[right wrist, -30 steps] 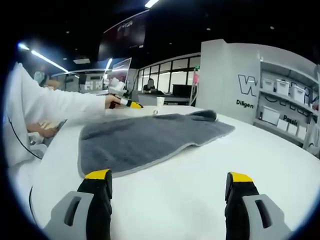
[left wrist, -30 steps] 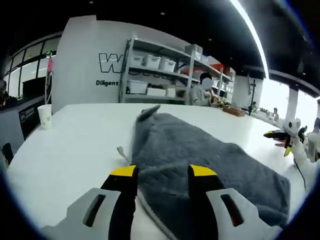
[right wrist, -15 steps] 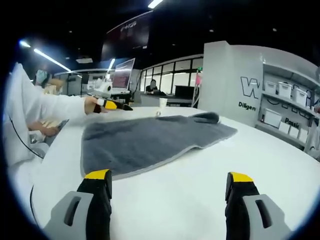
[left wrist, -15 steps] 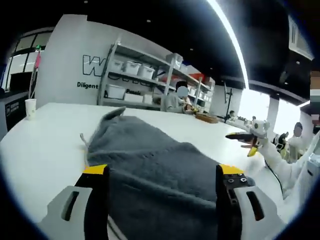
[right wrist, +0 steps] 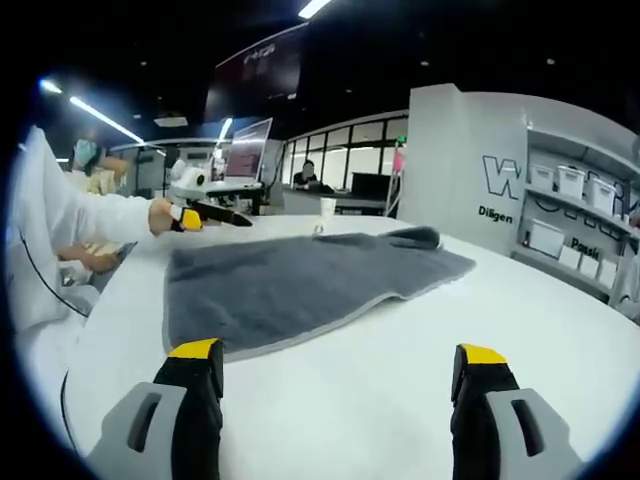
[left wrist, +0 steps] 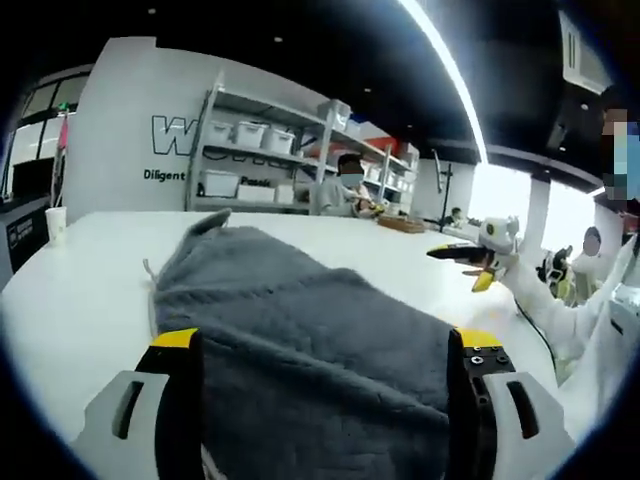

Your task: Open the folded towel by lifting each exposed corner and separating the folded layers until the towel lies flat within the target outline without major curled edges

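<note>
We judge the unfolding nearly done: the grey, plush towel lies spread on the white bench, one far corner still bunched. Our left gripper hangs wide above it, the right gripper wide over bare bench. Next we'd smooth that curled corner.

We see towel: grey terry cloth, matt, rough pile, w/ paler stitched hem. Table: white, smooth, semi-gloss.
</note>
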A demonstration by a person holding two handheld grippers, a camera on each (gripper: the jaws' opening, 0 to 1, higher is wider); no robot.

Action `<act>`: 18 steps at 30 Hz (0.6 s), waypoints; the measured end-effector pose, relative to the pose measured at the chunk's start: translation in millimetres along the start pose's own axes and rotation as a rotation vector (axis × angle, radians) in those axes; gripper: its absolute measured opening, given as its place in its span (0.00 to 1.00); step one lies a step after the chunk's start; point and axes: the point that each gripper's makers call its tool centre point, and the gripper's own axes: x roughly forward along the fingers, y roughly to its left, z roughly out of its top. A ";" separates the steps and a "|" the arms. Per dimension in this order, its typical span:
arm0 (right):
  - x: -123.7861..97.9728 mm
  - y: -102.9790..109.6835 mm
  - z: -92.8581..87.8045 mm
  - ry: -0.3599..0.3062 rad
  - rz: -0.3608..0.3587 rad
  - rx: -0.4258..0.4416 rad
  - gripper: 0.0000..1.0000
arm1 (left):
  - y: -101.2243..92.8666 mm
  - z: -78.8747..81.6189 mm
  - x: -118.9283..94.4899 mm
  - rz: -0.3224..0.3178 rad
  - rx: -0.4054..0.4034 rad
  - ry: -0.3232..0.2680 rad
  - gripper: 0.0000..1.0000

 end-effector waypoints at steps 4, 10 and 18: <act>-0.2 0.2 0.0 0.000 -0.001 0.000 0.95 | -3.7 -6.1 -1.9 0.003 0.025 0.038 1.00; 0.1 2.1 -0.6 0.003 0.001 -0.001 0.95 | -13.0 -15.6 -6.2 0.017 0.052 0.079 1.00; 0.3 1.0 -1.4 0.005 -0.008 0.005 0.97 | -0.9 8.7 3.4 0.017 0.075 0.065 1.00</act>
